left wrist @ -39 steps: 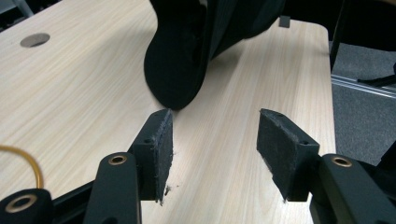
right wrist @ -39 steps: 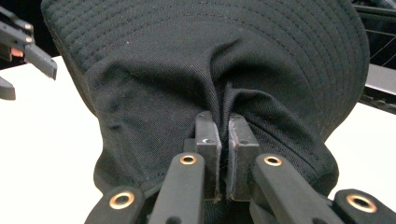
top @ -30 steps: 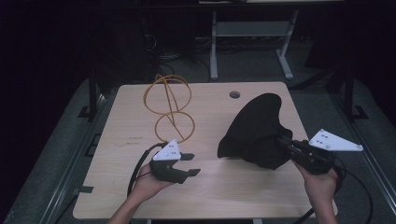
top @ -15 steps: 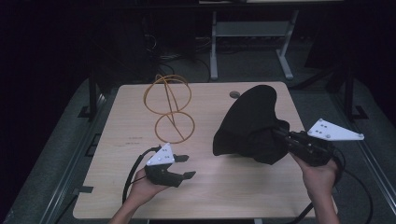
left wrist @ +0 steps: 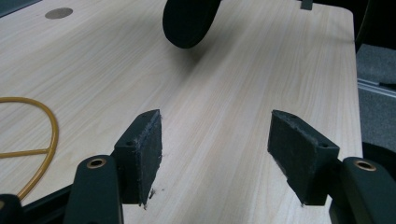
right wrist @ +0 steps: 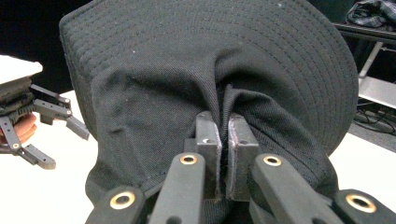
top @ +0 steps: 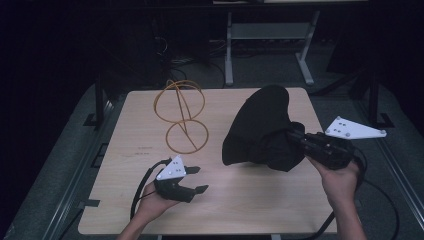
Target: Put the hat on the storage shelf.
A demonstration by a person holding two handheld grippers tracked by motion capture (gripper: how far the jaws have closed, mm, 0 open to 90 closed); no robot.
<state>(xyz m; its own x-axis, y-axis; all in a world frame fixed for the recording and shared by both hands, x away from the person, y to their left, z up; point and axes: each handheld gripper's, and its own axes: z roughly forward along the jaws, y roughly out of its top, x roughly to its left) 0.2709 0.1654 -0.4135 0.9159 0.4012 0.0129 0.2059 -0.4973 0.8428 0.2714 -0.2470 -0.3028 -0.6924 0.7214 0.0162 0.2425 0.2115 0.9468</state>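
The right gripper (right wrist: 223, 154) pinches a fold of the black stitched-brim fabric hat (top: 265, 127), lifted tilted over the table's right half, while the left gripper (top: 192, 180), jaws spread and empty, points toward it from well apart.

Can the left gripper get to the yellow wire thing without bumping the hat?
Probably yes. The left gripper is open and the wire stand sits just beyond it with bare table between. The black hat, pinched by the right gripper, is off to the side.
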